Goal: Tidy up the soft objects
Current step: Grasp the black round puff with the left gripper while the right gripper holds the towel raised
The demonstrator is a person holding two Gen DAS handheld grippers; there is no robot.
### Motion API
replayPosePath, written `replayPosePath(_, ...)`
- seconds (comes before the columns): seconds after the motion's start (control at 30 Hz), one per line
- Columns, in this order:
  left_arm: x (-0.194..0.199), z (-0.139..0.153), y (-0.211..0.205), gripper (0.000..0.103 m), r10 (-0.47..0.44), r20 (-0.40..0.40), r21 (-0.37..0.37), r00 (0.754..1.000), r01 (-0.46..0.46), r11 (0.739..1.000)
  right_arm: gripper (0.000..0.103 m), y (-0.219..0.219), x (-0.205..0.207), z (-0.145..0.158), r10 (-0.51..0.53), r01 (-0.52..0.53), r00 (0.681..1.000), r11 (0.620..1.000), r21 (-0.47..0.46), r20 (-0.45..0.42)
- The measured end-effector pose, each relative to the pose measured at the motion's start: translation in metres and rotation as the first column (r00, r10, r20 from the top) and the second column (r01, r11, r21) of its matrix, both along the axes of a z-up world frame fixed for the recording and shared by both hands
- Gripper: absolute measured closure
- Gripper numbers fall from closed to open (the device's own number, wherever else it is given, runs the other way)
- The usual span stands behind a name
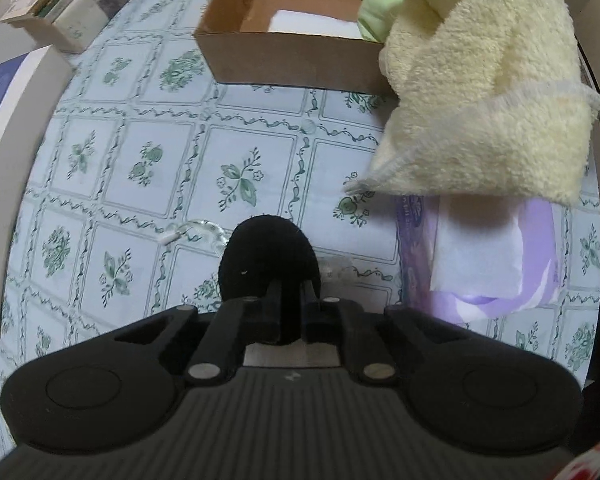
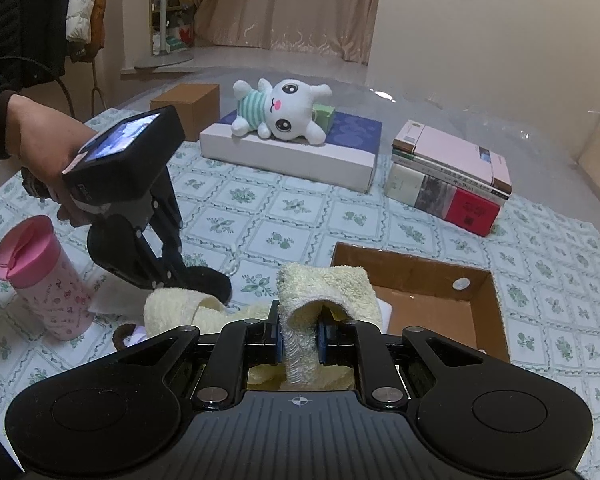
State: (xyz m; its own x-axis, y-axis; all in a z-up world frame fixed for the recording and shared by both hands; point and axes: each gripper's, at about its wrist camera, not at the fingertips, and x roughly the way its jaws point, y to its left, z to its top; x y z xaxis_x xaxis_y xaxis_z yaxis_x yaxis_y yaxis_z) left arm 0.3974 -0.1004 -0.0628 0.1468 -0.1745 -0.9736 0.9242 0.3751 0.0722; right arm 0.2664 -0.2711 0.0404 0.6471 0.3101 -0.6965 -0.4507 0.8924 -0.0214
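While the right hand-held gripper [image 2: 299,344] pinches the yellow towel [image 2: 324,292] beside the cardboard box [image 2: 416,276], the left hand-held gripper [image 1: 290,292] has clamped a black pad [image 1: 266,256]; plush rabbit [image 2: 284,110] remains unsorted

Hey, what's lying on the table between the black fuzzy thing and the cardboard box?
Nothing solid: in the left wrist view, only bare floral tablecloth lies between the black fuzzy pad and the cardboard box.

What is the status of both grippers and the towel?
Left gripper shut on black soft pad. Right gripper shut on yellow towel, lifted beside cardboard box. Pink cup at left, clear.
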Motion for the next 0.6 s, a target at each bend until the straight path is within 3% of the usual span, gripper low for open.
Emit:
replayPosePath(0.1, 0.0, -0.001, 0.0, 0.078, 0.015, 0.016, 0.001, 1.0, -0.015, 1.0, 0.088, 0.0, -0.002, 0.001, -0.007, 0.007, 1.0, 1.0, 0.004, 0.004)
replayPosePath(0.17, 0.0, -0.006, -0.003, 0.051, 0.011, 0.018, 0.005, 1.0, -0.011, 1.0, 0.088, 0.0, -0.002, 0.0, -0.008, 0.008, 1.0, 1.0, 0.005, 0.004)
replayPosePath(0.27, 0.004, -0.018, -0.007, 0.04, -0.006, 0.016, 0.029, 1.0, 0.005, 1.0, 0.088, 0.001, 0.0, -0.001, -0.01, 0.01, 1.0, 1.0, 0.002, 0.002)
replayPosePath(0.33, 0.006, -0.026, -0.011, 0.035, -0.018, 0.028, 0.058, 0.999, 0.017, 0.998, 0.088, 0.001, 0.003, -0.003, -0.009, 0.009, 1.0, 1.0, 0.0, 0.0)
replayPosePath(0.47, 0.015, -0.039, -0.015, 0.033, -0.021, 0.037, 0.089, 0.999, 0.017, 0.996, 0.088, 0.002, 0.008, -0.007, -0.007, 0.007, 1.0, 1.0, -0.002, -0.007)
replayPosePath(0.6, 0.023, -0.039, -0.01, 0.041, 0.021, -0.003, 0.065, 1.0, -0.021, 0.998, 0.088, 0.004, 0.011, -0.01, -0.004, 0.004, 1.0, 1.0, -0.003, -0.009)
